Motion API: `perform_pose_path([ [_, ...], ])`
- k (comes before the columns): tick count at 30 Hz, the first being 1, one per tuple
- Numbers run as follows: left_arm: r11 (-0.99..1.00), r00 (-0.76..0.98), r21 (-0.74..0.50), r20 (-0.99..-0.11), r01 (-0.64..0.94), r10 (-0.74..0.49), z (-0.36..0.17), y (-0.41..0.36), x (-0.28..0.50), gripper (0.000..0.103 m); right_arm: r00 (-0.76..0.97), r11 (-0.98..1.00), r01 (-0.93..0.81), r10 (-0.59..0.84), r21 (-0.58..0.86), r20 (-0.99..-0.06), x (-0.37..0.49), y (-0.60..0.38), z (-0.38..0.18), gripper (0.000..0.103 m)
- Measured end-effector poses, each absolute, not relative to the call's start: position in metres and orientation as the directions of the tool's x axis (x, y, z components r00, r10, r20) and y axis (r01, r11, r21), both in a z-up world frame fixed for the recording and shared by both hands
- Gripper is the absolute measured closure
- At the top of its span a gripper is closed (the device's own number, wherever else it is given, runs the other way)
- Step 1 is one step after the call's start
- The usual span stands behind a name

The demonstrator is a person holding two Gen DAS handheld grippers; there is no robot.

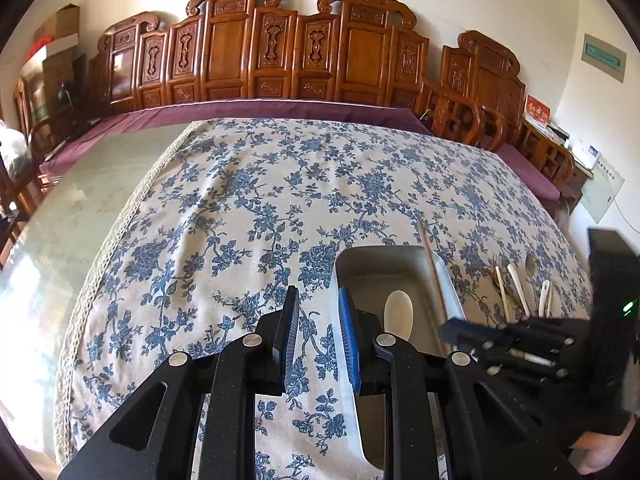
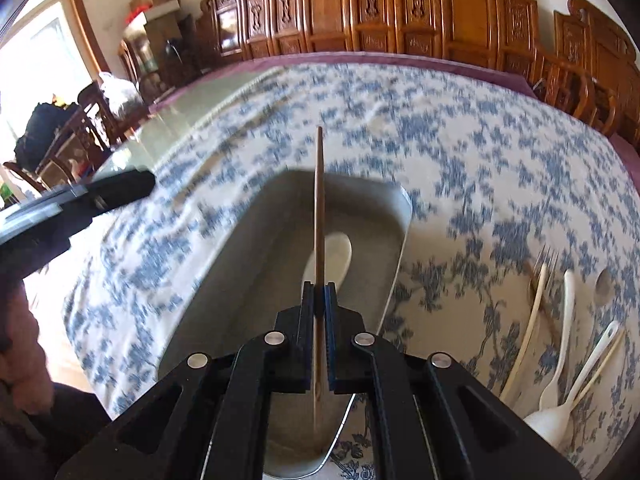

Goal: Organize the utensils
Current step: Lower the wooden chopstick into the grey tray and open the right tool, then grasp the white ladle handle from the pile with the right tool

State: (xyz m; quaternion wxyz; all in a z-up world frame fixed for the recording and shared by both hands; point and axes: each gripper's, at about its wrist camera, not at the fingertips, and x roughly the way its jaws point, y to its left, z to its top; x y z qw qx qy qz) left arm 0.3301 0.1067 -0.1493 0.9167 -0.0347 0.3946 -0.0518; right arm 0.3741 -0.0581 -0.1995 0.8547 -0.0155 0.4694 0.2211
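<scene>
The right gripper [image 2: 319, 300] clamped one chopstick [image 2: 319, 200], its long axis running ahead over the tray [image 2: 256, 248], seemingly just above; left gripper [image 1: 318, 320] fingers stood apart, empty.

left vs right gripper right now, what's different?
Grip: the right gripper is shut on a wooden chopstick; the left gripper holds nothing, its pads slightly apart.
Place: the right hangs over the metal tray with the white spoon; the left sits over the tray's left rim and the floral tablecloth.
Shared: both are black, with blue pads, tilted downward.
</scene>
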Motion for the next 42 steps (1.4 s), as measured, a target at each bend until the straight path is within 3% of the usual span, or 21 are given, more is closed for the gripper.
perform_pose_path([
  [8,0.992,0.681,-0.094,-0.721,0.085,-0.127,-0.151,0.100,0.330,0.084,0.449,0.898,-0.395,0.371,0.192,-0.813,0.372,-0.063,-0.208,0.096],
  [14,0.988,0.675,-0.097,-0.722,0.121,-0.154,-0.152,0.082,0.329,0.084,0.522,0.909,-0.375,0.368,0.180,-0.769,0.358,-0.099,-0.183,0.095],
  [19,0.979,0.668,-0.103,-0.719,0.175,-0.195,-0.152,0.055,0.327,0.075,0.594,0.942,-0.319,0.282,0.101,-0.754,0.345,-0.152,-0.168,0.095],
  [23,0.970,0.659,-0.107,-0.717,0.220,-0.229,-0.152,0.031,0.325,0.061,0.622,0.964,-0.260,0.209,0.052,-0.754,0.346,-0.192,-0.167,0.087],
  [29,0.955,0.635,-0.115,-0.724,0.274,-0.269,-0.158,-0.003,0.325,0.052,0.630,0.985,-0.175,0.119,0.010,-0.767,0.346,-0.240,-0.175,0.076],
  [35,0.944,0.617,-0.089,-0.736,0.319,-0.278,-0.169,-0.032,0.325,0.052,0.587,0.992,-0.120,0.105,0.043,-0.803,0.343,-0.257,-0.203,0.061],
  [42,0.933,0.592,-0.083,-0.752,0.349,-0.289,-0.182,-0.050,0.324,0.052,0.525,0.993,-0.049,0.117,0.108,-0.843,0.348,-0.261,-0.235,0.061],
])
